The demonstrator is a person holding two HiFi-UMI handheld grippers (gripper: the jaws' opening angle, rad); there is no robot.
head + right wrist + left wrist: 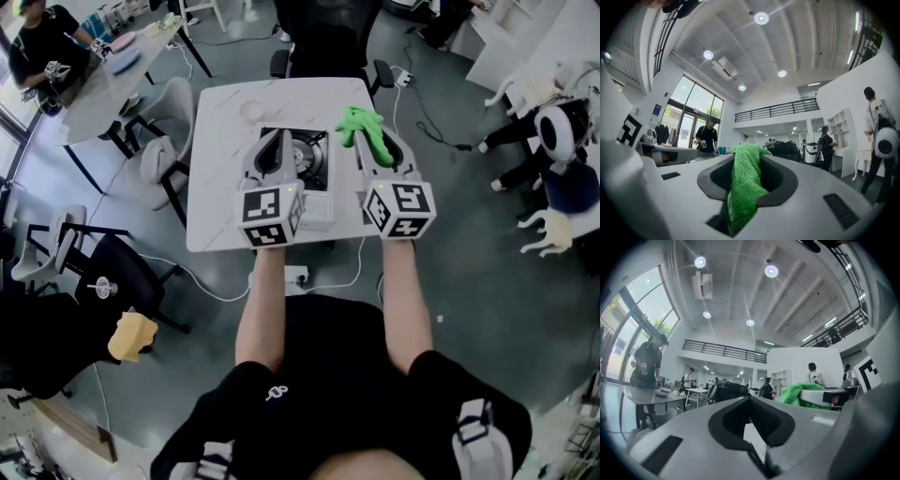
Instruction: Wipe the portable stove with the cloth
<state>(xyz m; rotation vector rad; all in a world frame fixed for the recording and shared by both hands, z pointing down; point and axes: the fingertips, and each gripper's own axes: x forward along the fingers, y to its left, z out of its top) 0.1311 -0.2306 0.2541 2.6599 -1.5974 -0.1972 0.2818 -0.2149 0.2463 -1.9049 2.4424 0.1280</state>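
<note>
Right gripper point(386, 141) pinches green cloth point(361, 127); left gripper point(279, 142) closed, empty.

The stove point(302, 157) sits at the middle of the tabletop point(216, 187), with a small round dish point(251, 111) to its far left. The left hand-held gripper point(278, 141) is above the stove's left part. The right hand-held gripper point(375, 141) is above the stove's right edge, with the cloth point(359, 125) between its jaws. One chair point(323, 42) stands at the tabletop's far side and another point(169, 112) on its left.
</note>
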